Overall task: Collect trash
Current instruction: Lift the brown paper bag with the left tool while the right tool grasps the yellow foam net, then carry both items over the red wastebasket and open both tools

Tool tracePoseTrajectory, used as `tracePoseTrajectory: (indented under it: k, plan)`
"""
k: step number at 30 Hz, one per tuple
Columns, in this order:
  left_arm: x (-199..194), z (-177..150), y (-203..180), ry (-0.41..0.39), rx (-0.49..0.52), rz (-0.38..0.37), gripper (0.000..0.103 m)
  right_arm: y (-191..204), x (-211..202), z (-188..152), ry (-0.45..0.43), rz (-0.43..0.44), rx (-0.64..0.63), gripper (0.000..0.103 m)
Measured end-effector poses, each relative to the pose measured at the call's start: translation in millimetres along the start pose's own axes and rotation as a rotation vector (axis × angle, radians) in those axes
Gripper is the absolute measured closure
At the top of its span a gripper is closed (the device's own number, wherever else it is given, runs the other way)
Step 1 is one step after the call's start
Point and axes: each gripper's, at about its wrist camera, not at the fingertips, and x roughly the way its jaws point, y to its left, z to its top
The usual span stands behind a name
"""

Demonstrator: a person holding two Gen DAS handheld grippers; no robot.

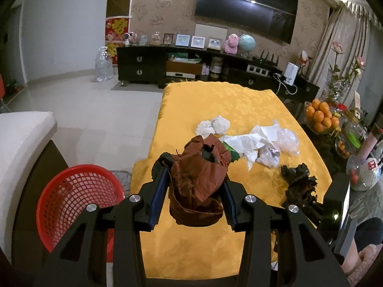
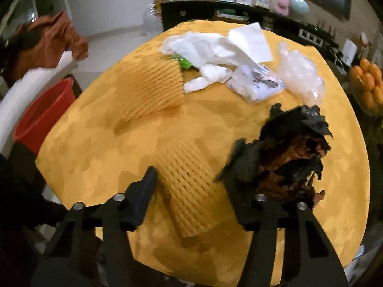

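Observation:
My left gripper (image 1: 195, 165) is shut on a crumpled brown bag (image 1: 198, 179), held above the near end of the yellow-clothed table (image 1: 215, 100). The same brown bag (image 2: 52, 38) shows blurred at the upper left of the right wrist view. A red mesh basket (image 1: 79, 191) stands on the floor left of the table. My right gripper (image 2: 191, 169) is low over the table with a yellow foam net sleeve (image 2: 191, 191) between its fingers; the left fingertip (image 2: 149, 179) touches it. Crumpled black trash (image 2: 294, 148) partly hides the right finger.
A second foam net (image 2: 153, 88), white paper (image 2: 215, 45), a printed wrapper (image 2: 258, 83) and clear plastic (image 2: 301, 76) lie farther up the table. Two white tissue balls (image 1: 213, 125) sit beyond them. A bowl of oranges (image 1: 322, 117) is at the right, a pale sofa (image 1: 21, 143) left.

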Motion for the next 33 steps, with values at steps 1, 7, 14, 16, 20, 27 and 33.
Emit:
tracePoseTrajectory:
  k: [1, 7, 14, 16, 20, 27, 33]
  plan:
    - [0, 0, 1, 0.0, -0.004, 0.002, 0.063, 0, -1, 0, -0.003, 0.006, -0.004, 0.058]
    - [-3, 2, 6, -0.008, -0.026, 0.017, 0.063, -2, -9, 0, -0.019, 0.023, 0.005, 0.071]
    - [-11, 4, 6, -0.041, -0.021, 0.044, 0.063, -6, -32, 11, -0.097, 0.066, 0.062, 0.075]
    - [-14, 5, 8, -0.053, -0.019, 0.059, 0.063, -5, -38, 15, -0.12, 0.068, 0.067, 0.075]
    - [-20, 4, 14, -0.071, -0.026, 0.089, 0.063, -8, -52, 24, -0.171, 0.071, 0.089, 0.075]
    - [-34, -1, 36, -0.101, -0.064, 0.157, 0.063, -10, -74, 37, -0.258, 0.075, 0.118, 0.075]
    - [-47, -7, 64, -0.104, -0.129, 0.222, 0.063, -6, -84, 45, -0.294, 0.097, 0.122, 0.075]
